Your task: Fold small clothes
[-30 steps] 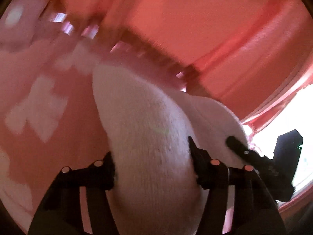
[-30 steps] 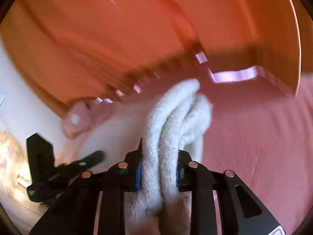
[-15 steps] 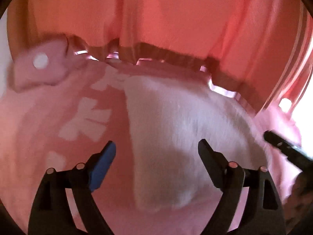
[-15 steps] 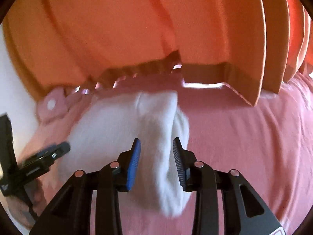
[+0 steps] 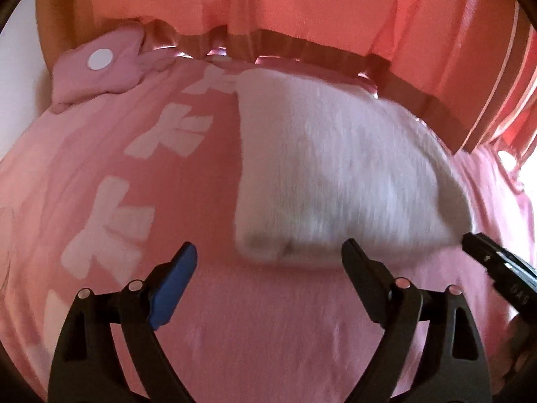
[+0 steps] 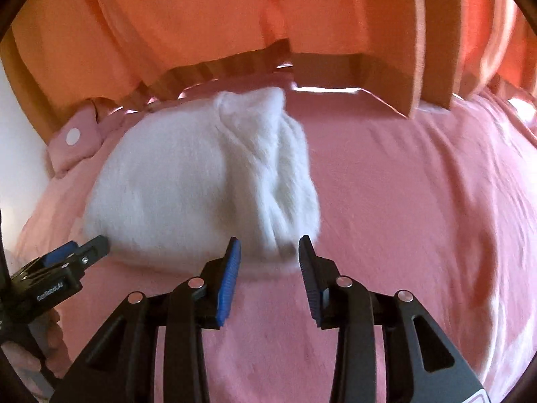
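A white knitted garment (image 5: 335, 168) lies folded flat on the pink bed sheet (image 5: 268, 329). It also shows in the right wrist view (image 6: 201, 188), bunched along its right side. My left gripper (image 5: 268, 258) is open and empty, just short of the garment's near edge. My right gripper (image 6: 270, 252) is open and empty at the garment's near right corner, with a little of the fabric edge between its tips. The left gripper shows at the left edge of the right wrist view (image 6: 84, 252), and the right gripper's tip shows at the right of the left wrist view (image 5: 486, 255).
A pink flower-shaped cushion (image 5: 100, 67) lies at the far left of the bed. White block lettering (image 5: 174, 134) is printed on the sheet left of the garment. Orange curtains (image 6: 235, 16) hang behind the bed. A white wall (image 6: 16, 151) stands at the left.
Both grippers let go of the white garment, opened and drew back from it. The garment dropped from a held, bunched state to lying flat on the sheet.
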A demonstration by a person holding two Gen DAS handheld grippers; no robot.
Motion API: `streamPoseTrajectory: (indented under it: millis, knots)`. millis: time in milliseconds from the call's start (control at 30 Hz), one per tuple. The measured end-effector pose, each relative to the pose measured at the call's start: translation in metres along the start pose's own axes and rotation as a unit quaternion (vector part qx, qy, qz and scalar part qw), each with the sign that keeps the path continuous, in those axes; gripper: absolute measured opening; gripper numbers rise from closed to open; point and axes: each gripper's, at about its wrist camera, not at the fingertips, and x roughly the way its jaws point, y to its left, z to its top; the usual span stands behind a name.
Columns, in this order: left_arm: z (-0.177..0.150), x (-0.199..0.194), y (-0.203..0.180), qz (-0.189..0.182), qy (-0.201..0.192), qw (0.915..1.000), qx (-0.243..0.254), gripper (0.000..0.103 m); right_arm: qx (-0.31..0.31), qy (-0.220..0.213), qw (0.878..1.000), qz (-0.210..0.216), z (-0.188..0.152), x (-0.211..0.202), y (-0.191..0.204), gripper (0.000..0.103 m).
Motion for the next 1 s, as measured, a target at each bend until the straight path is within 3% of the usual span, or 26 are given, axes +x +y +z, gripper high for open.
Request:
streamPoseTrajectory:
  millis: [133,333,767,1000]
  knots:
    - [-0.029,-0.002,0.001,0.016,0.009,0.9998,0.003,0.089,0.011,0.02,0.999,-0.023,-0.026,0.0,-0.008,0.057]
    - [-0.05,-0.008,0.001,0.041,-0.004,0.9992,0.001,0.089,0.002,-0.013,0.999,-0.05,-0.041,-0.007,-0.002,0.069]
    - [-0.073,-0.008,-0.004,0.063,-0.013,0.9979,-0.01,0.089,-0.066,-0.034,0.995,-0.069,-0.077,-0.006,0.037,0.075]
    - [-0.08,-0.005,-0.016,0.075,-0.029,0.9967,0.013,0.089,-0.062,-0.04,0.995,-0.069,-0.08,-0.001,0.04,0.075]
